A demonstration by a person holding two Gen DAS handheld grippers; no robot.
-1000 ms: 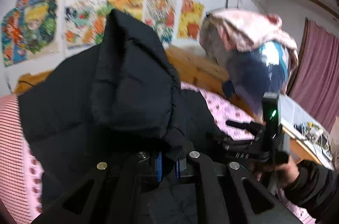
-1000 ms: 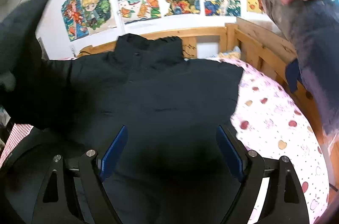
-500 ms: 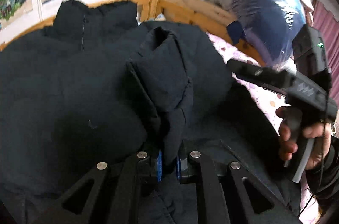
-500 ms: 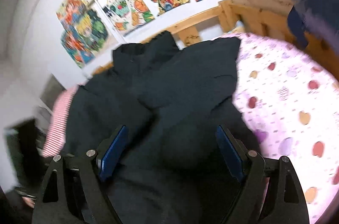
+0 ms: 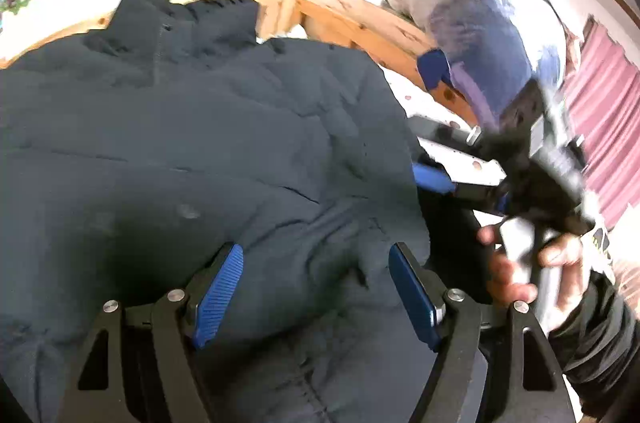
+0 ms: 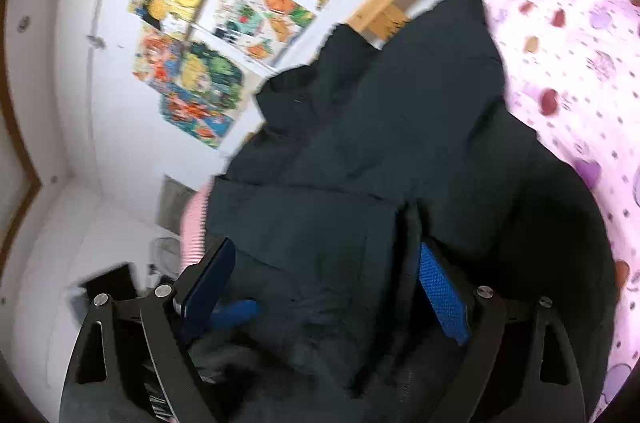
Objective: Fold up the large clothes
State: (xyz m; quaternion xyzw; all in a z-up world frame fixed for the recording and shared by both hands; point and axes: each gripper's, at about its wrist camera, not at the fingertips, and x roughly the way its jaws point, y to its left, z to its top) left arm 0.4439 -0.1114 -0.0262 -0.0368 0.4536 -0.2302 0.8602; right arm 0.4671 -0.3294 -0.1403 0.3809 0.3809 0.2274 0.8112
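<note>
A black puffer jacket (image 5: 208,143) lies spread on the bed, collar toward the wooden headboard, with one sleeve folded over its front. My left gripper (image 5: 316,289) is open just above the jacket's lower part, nothing between its blue pads (image 5: 218,287). In the left wrist view, a hand (image 5: 516,275) holds my right gripper (image 5: 440,171) at the jacket's right edge. In the right wrist view, my right gripper (image 6: 324,283) stands open and tilted over the jacket (image 6: 380,151), and a fold of fabric rises beside its right pad (image 6: 442,289).
The pink heart-print sheet (image 6: 568,71) shows to the right of the jacket. A wooden bed frame (image 5: 360,27) runs behind, with posters (image 6: 224,23) on the wall. A bagged bedding bundle (image 5: 472,23) sits on the frame, beside a pink curtain (image 5: 600,127).
My left gripper has opened and let go of the sleeve, which now lies flat across the jacket. My right gripper has swung in and tilted toward the jacket's right side.
</note>
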